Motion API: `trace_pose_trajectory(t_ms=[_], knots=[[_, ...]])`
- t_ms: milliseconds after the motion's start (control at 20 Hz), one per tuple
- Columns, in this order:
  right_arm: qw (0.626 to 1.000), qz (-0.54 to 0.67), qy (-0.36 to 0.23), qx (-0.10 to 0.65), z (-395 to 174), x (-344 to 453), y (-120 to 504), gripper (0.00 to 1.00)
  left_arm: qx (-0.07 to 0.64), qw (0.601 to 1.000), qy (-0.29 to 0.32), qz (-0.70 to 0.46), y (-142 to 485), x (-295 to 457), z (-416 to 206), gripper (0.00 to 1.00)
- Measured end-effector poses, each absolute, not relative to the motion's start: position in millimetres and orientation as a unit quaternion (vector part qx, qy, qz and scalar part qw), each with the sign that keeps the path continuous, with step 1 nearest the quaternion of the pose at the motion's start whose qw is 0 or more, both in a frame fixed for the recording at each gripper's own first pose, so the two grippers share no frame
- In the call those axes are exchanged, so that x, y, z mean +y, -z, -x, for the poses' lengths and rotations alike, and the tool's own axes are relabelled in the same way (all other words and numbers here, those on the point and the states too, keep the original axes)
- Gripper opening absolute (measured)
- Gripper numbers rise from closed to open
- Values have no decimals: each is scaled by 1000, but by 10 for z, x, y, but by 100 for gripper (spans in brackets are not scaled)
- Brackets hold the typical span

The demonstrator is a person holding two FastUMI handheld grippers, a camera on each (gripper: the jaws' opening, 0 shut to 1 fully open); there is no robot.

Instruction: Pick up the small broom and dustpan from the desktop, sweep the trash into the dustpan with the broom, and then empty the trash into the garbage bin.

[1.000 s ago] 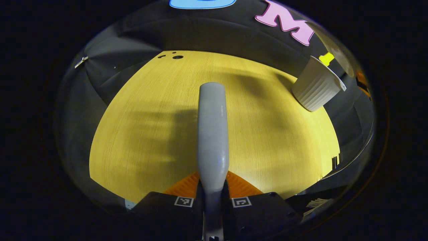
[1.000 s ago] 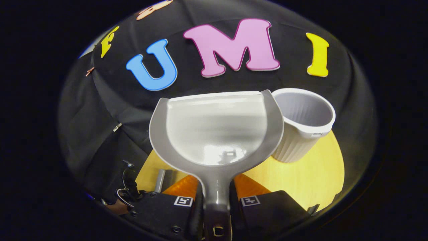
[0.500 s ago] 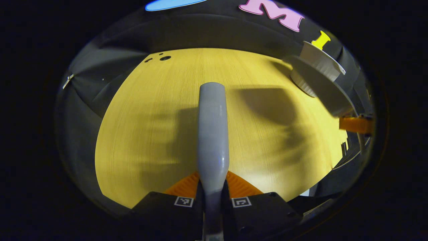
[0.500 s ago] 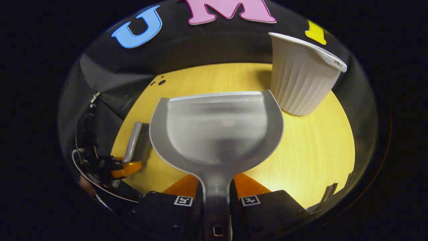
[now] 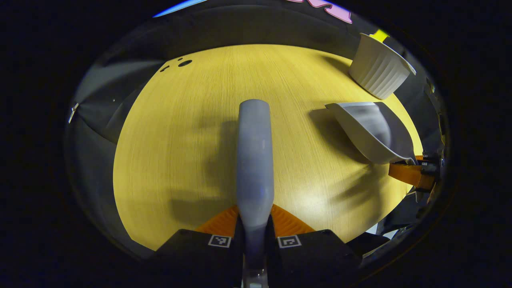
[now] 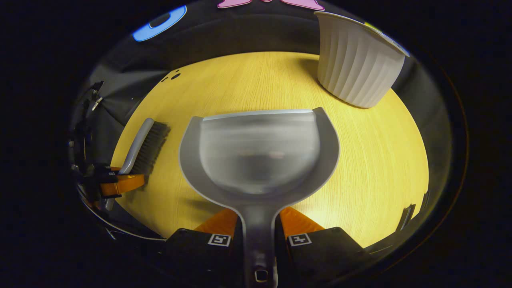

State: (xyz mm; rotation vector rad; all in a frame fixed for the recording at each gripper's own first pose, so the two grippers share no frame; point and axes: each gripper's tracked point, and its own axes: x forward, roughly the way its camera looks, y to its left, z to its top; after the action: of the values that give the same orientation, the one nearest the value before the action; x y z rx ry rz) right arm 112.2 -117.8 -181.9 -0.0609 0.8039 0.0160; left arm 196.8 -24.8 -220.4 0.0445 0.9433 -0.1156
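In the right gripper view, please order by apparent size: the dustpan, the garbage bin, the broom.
1. dustpan, but it is nearest the camera, so unsure
2. garbage bin
3. broom, smallest, farther off

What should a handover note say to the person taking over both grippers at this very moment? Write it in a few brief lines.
Left gripper: shut on the broom handle, held over the desktop.
Right gripper: shut on the dustpan handle, pan looks empty.
Garbage bin: upright at the far right of the desktop.
Done: both tools picked up; no trash visible on the desktop.
Left: probably just setting the tools down; check the bin, whose inside is hidden.
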Motion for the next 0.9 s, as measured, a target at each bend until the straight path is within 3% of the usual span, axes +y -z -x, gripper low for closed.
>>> trace_pose_trajectory(t_ms=[250,300,350,400,500,550,600,650,750,900], knots=[[915,46,-6,400,-1057,-1206,1900,37,464,884,54,-29,2296,-257,-1948,31],[915,48,-7,399,-1048,-1198,1920,31,464,884,53,-31,2292,-266,-1952,26],[915,45,-11,400,-1052,-1175,1918,38,464,883,54,-31,2299,-275,-1951,32],[915,45,-14,401,-1038,-1154,1910,39,461,885,57,-32,2285,-289,-1957,30],[914,48,-15,402,-1054,-1156,1908,43,452,889,62,-27,2229,-314,-1952,36],[915,47,-16,401,-1063,-1149,1887,52,446,892,71,-22,2200,-364,-1943,35],[916,41,-19,399,-1063,-1129,1863,60,438,895,76,-20,2164,-391,-1930,40],[918,35,-20,395,-1059,-1107,1815,81,431,899,79,-22,2126,-402,-1907,60],[924,24,-21,381,-1031,-1082,1657,100,413,907,82,-23,2028,-423,-1851,100],[936,9,-17,353,-982,-1087,1414,99,381,920,94,-3,1814,-501,-1714,96]])
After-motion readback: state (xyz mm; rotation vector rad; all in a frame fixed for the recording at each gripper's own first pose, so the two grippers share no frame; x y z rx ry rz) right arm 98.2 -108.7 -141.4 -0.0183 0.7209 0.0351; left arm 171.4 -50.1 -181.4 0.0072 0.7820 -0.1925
